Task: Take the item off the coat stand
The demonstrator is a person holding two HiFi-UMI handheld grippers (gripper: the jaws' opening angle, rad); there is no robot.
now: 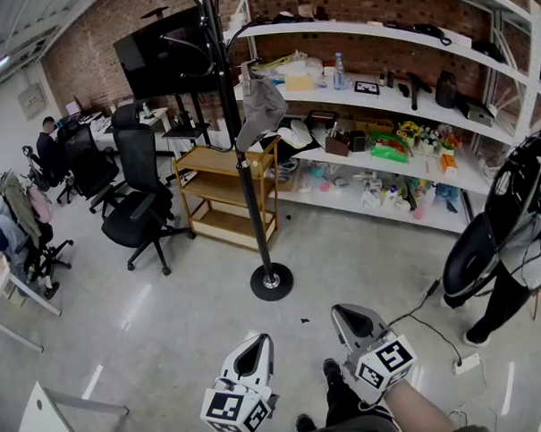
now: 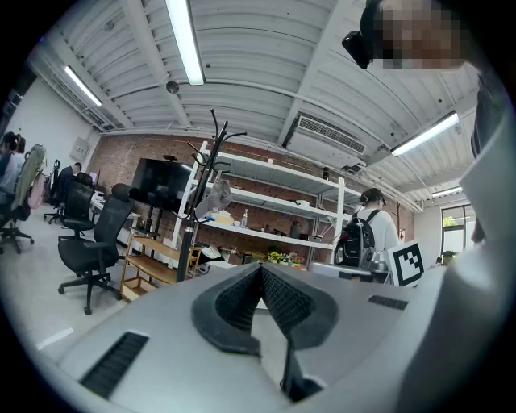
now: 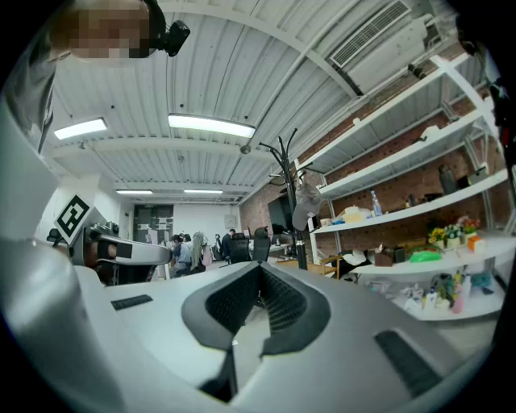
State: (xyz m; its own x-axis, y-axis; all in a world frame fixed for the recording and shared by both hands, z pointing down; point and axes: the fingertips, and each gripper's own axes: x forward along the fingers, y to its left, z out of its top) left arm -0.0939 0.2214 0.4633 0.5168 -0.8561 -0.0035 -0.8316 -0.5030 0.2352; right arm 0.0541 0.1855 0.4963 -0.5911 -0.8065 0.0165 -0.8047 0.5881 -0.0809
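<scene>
The black coat stand (image 1: pixel 251 180) rises from a round base on the floor in the middle of the head view. A grey cap-like item (image 1: pixel 261 108) hangs from one of its arms, up near the shelves. My left gripper (image 1: pixel 255 344) and right gripper (image 1: pixel 345 313) are held low and side by side close to my body, well short of the stand. Both are shut with nothing between the jaws. The left gripper view has the stand (image 2: pixel 192 222) and the grey item (image 2: pixel 216 195) far off. In the right gripper view the stand (image 3: pixel 296 230) carries the same item (image 3: pixel 306 206).
A wooden trolley (image 1: pixel 225 195) stands just left of the stand, with black office chairs (image 1: pixel 140 207) beyond it. White shelving (image 1: pixel 384 161) full of small goods runs behind. A black floor fan (image 1: pixel 499 232) and a power strip (image 1: pixel 465 363) are at the right. People sit at desks far left.
</scene>
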